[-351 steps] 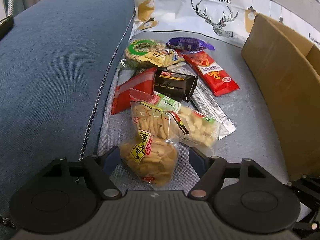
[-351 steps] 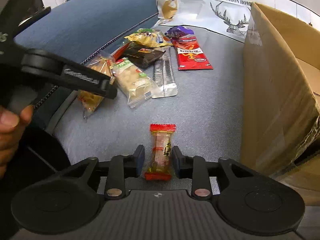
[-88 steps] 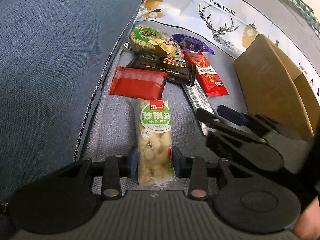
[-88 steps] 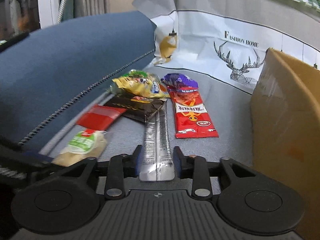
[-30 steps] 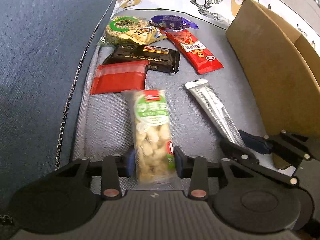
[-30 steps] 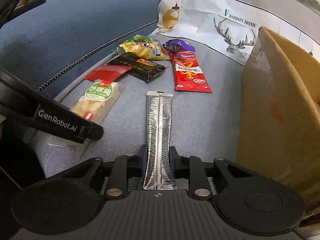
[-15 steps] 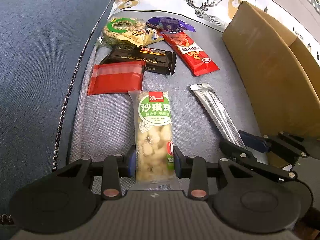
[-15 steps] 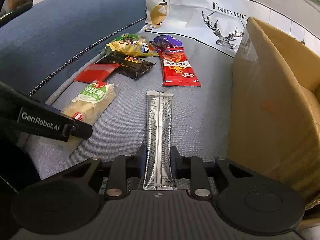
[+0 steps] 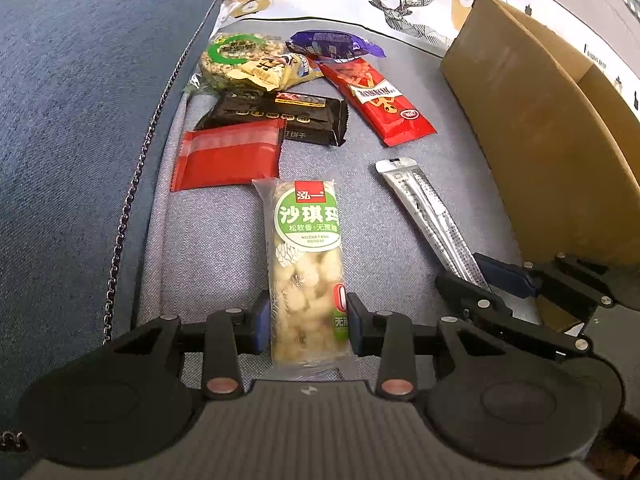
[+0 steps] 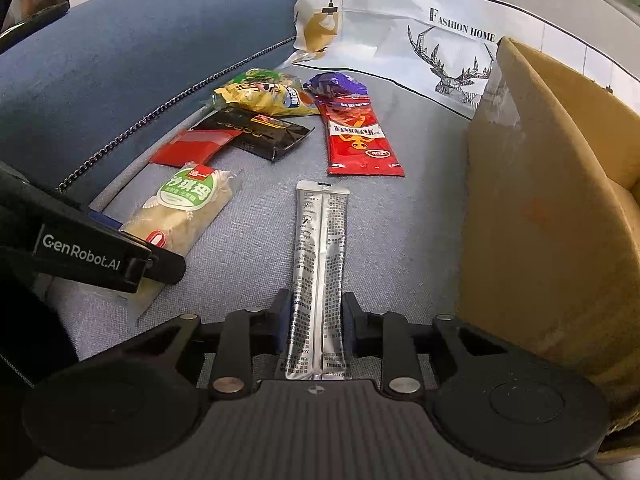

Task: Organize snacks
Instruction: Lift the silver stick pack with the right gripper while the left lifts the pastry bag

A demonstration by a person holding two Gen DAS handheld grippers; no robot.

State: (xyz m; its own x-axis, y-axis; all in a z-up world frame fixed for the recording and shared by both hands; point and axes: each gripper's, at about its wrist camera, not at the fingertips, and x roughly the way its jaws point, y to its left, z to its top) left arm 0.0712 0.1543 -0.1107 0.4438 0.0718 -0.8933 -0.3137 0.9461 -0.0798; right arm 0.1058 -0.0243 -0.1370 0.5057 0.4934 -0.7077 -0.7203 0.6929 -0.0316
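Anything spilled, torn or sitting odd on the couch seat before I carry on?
Nothing spilled or torn. Only the far heap is untidy: the red flat packet overlaps the black packet, and the yellow packet lies over the green-ringed rice cake. The silver stick and green-label pastry lie flat and straight.

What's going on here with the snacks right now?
A person is sorting snacks on a grey cushion. The left hand-held gripper is closed on a green-label snack pack, the right hand-held gripper on a silver stick sachet. Both packets look to be lying on the cushion. Five more packets lie beyond, and a cardboard box stands to the right.
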